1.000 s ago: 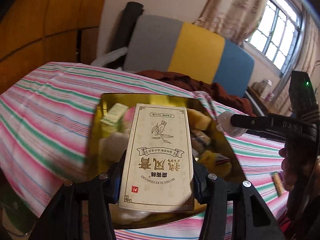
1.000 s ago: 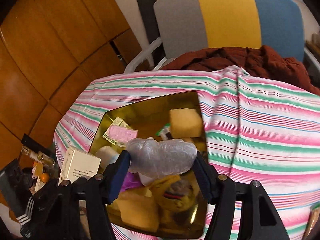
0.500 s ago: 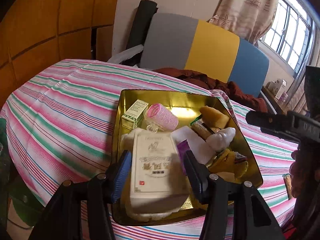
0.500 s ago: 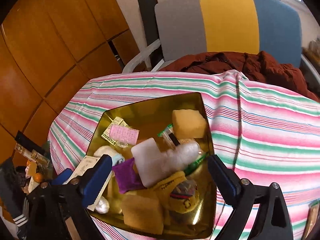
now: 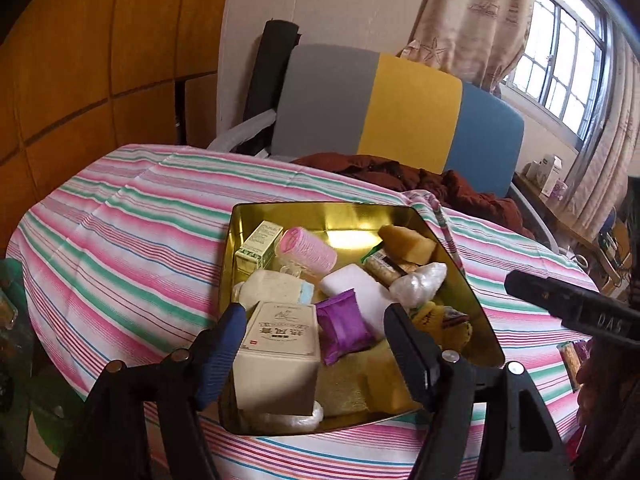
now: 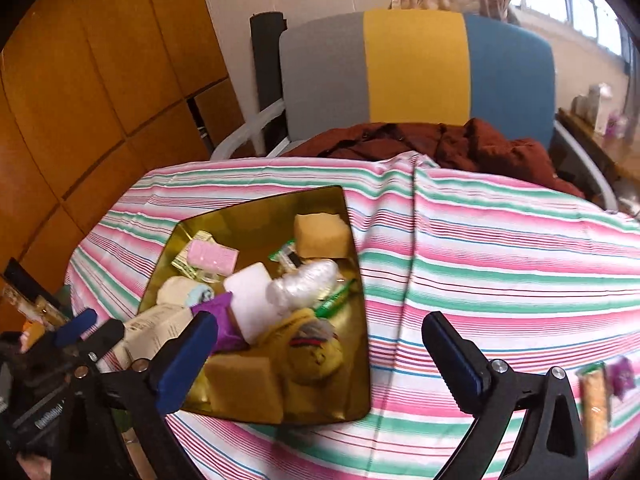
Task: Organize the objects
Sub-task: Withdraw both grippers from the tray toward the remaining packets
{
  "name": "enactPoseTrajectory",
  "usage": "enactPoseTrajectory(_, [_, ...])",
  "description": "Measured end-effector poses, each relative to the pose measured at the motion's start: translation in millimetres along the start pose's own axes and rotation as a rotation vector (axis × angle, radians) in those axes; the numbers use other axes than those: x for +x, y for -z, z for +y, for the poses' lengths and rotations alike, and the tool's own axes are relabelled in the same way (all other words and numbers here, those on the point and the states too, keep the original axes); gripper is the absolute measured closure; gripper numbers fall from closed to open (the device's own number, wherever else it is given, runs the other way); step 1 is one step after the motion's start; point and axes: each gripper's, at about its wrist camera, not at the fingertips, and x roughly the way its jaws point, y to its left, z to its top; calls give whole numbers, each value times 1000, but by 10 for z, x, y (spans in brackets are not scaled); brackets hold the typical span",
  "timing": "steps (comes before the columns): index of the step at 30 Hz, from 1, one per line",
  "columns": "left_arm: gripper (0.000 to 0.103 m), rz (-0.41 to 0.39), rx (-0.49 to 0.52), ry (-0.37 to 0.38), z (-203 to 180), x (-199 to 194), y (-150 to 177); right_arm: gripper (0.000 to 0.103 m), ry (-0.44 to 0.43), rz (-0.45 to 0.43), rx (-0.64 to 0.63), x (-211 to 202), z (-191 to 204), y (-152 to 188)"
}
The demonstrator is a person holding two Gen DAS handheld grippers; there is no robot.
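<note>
A gold tin tray sits on the striped tablecloth, filled with several small items. A cream box with Chinese print lies at its near left, beside a purple packet and a white block. A plastic-wrapped bundle rests near the right wall. My left gripper hovers open over the tray's near end, touching nothing. My right gripper is open above the tray's near right corner, and the bundle lies free in the tray. The cream box shows beside the left gripper.
A pink hair roller, a green carton and yellow sponges crowd the tray's far half. Snack packets lie on the cloth at the right. A grey, yellow and blue chair with brown clothing stands behind the table.
The left gripper let go of the cream box into the tray and drew back open. The right gripper released the plastic-wrapped bundle into the tray, opened wide and shifted right.
</note>
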Motion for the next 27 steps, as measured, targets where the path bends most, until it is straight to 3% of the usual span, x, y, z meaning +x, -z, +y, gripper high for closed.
enactPoseTrajectory(9, [31,2,63,31,-229,-67,67,0,148,-50,-77,-220,-65,215])
enactPoseTrajectory(27, [31,81,235,53,-763,85,343,0,271,-16,-45,-233,-470,520])
